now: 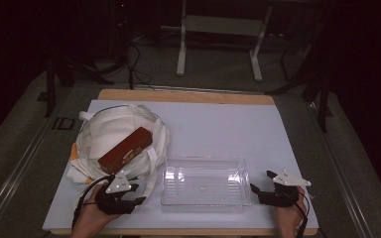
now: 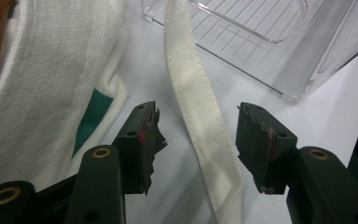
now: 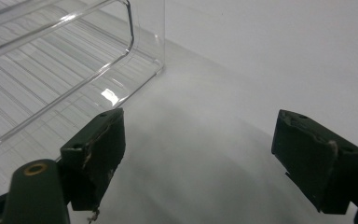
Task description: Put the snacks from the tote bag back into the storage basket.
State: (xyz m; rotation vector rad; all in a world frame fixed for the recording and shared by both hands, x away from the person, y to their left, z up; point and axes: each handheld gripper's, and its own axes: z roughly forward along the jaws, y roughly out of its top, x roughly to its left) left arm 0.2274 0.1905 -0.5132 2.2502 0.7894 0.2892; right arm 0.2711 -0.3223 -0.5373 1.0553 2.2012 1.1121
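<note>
Left gripper [image 1: 138, 194] sits at the near left of the table, jaws apart, straddling the cream fabric strap [image 2: 200, 116] of the white canvas tote bag [image 1: 111, 131]. In the left gripper view the strap runs between the two pads without either pad pressing on it, clear gaps on both sides. The bag lies crumpled on the left of the white table sheet [image 1: 218, 124], with a brown rectangular box [image 1: 125, 150] resting on top of it, tilted diagonally. Teal patch visible on the bag fabric [image 2: 93, 116]. Clear plastic rectangular tray [image 1: 206, 182] sits near centre, just right of the bag, empty. Right gripper [image 1: 260, 181] rests at the near right, just beside the tray's right end, jaws wide apart, nothing between them, over bare sheet.
</note>
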